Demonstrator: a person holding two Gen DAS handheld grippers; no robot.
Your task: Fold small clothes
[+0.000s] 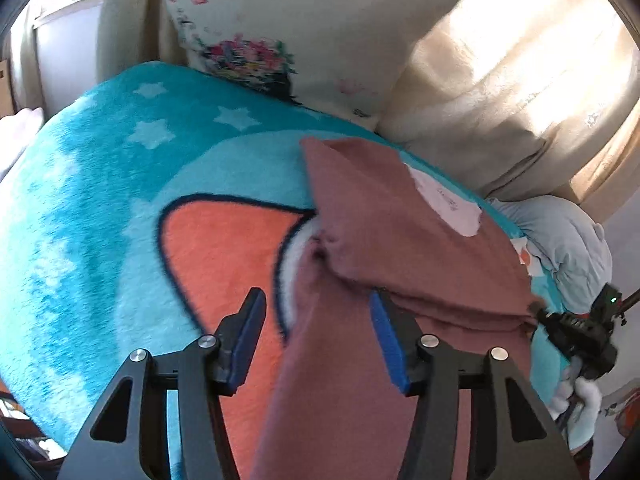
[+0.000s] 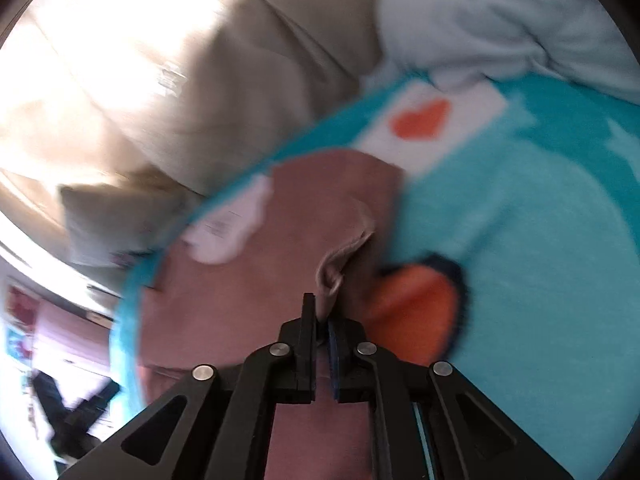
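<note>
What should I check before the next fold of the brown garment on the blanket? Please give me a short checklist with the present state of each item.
1. Right gripper shut on a pinched ridge of the brown garment: ok.
2. Left gripper open, pads not pressing the cloth: ok.
3. Garment lies flat with no bunching: not ok, a wrinkle stands up by the right gripper.
4. Garment fully on the teal blanket: ok, as far as the views reach.
5. White label on the upper face: ok.
6. Edges line up after the last fold: cannot tell, near edge is hidden and the right view is blurred.
</note>
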